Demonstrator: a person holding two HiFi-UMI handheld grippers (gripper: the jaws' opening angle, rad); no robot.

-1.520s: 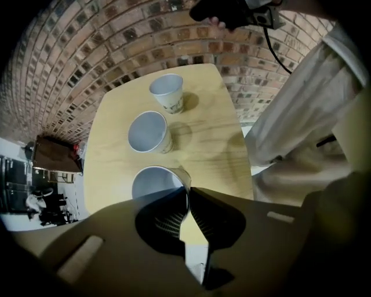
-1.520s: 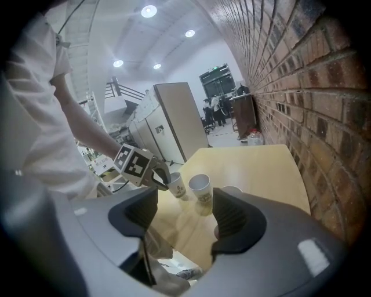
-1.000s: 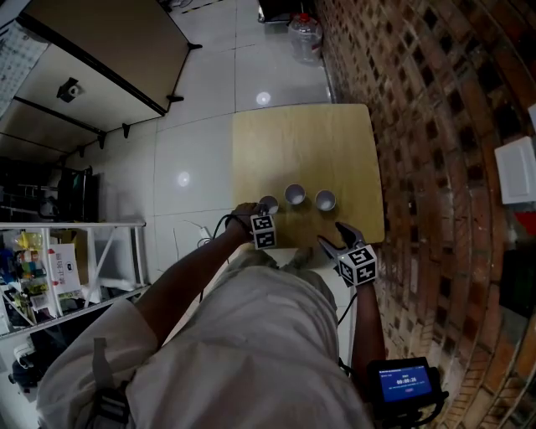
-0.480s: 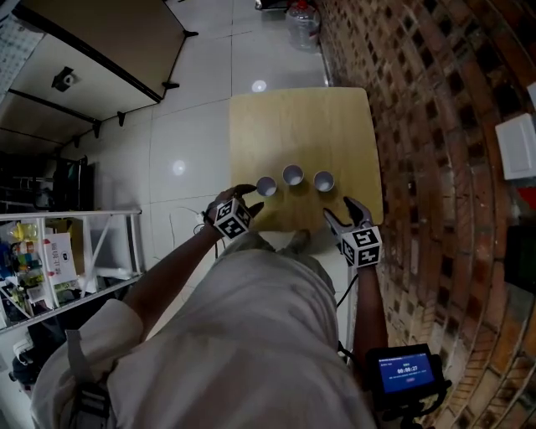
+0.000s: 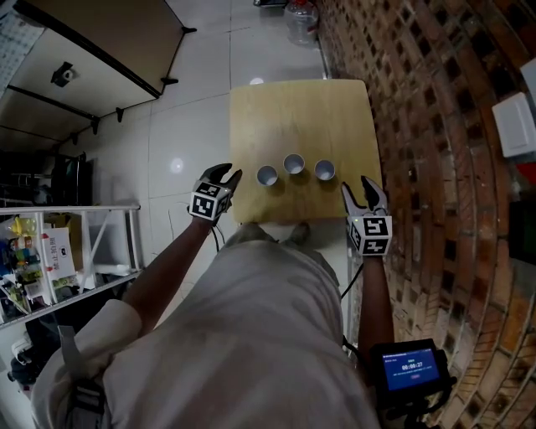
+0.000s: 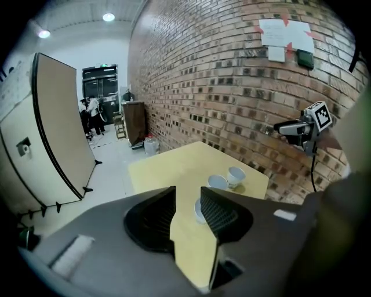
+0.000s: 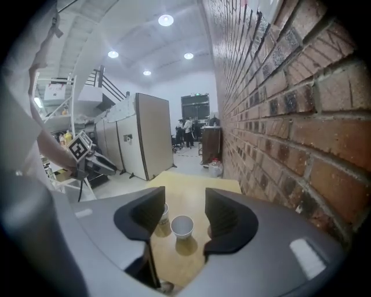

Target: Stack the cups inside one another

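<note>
Three white paper cups stand upright in a row near the front edge of the small wooden table (image 5: 301, 117): the left cup (image 5: 266, 175), the middle cup (image 5: 294, 163) and the right cup (image 5: 325, 170). My left gripper (image 5: 224, 174) hangs off the table's left edge, apart from the left cup. Its jaws are closing with nothing between them. My right gripper (image 5: 362, 186) is at the table's front right corner, beside the right cup without touching it. Its jaws are closing on nothing too. Through the right gripper (image 7: 184, 197) I see one cup (image 7: 182, 226) ahead on the table.
A brick wall (image 5: 435, 126) runs close along the table's right side. A water jug (image 5: 301, 12) stands on the tiled floor beyond the table. A folding partition (image 5: 100, 50) and a shelf rack (image 5: 59, 260) are at the left. A screen device (image 5: 408, 369) sits on the right forearm.
The left gripper left the left cup, rose, rolled and moved out past the table's left edge. The right gripper rose and went forward to the table's right corner. The cups stayed put.
</note>
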